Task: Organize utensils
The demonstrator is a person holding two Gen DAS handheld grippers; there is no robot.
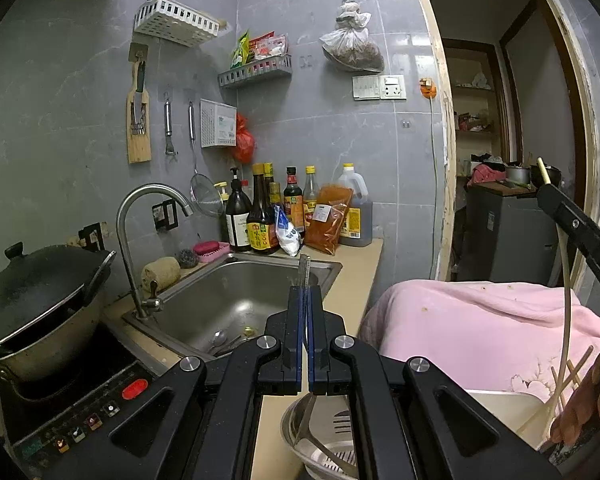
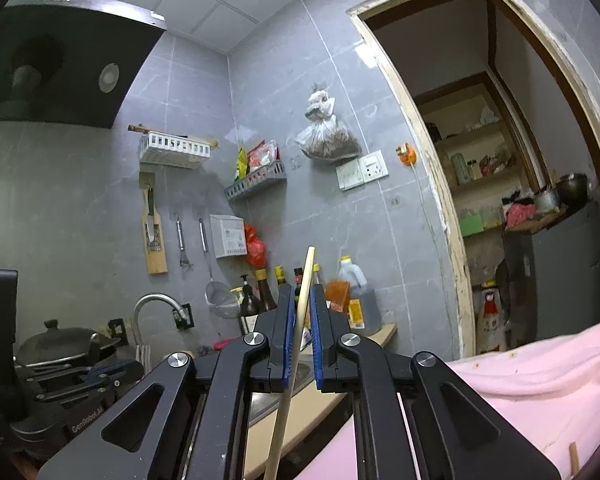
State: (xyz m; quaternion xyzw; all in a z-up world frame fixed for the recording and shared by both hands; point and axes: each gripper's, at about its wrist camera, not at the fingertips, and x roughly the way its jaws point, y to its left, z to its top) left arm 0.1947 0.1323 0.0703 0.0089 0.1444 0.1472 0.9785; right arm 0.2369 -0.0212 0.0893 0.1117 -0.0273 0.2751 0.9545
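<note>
My left gripper point(image 1: 304, 290) is shut on a thin metal utensil handle point(image 1: 304, 270); the handle runs down to a slotted spatula head point(image 1: 340, 424) lying in a steel bowl point(image 1: 292, 428) below. My right gripper point(image 2: 302, 292) is shut on a pale wooden chopstick point(image 2: 296, 344), held high and tilted. The right gripper also shows at the right edge of the left wrist view point(image 1: 580, 228), chopstick tip point(image 1: 543, 170) poking up. More chopsticks point(image 1: 568, 380) lie in a white container point(image 1: 500, 408). A spoon point(image 1: 219, 338) lies in the sink point(image 1: 320, 270).
A covered wok point(image 1: 40, 292) sits on the induction cooker point(image 1: 80, 400) at left. A tap point(image 1: 148, 208) arches over the sink. Sauce bottles point(image 1: 260, 216) crowd the counter's back. A pink cloth point(image 1: 480, 320) covers the right. White wall baskets point(image 1: 176, 20) and hanging utensils point(image 1: 168, 124) are on the tiles.
</note>
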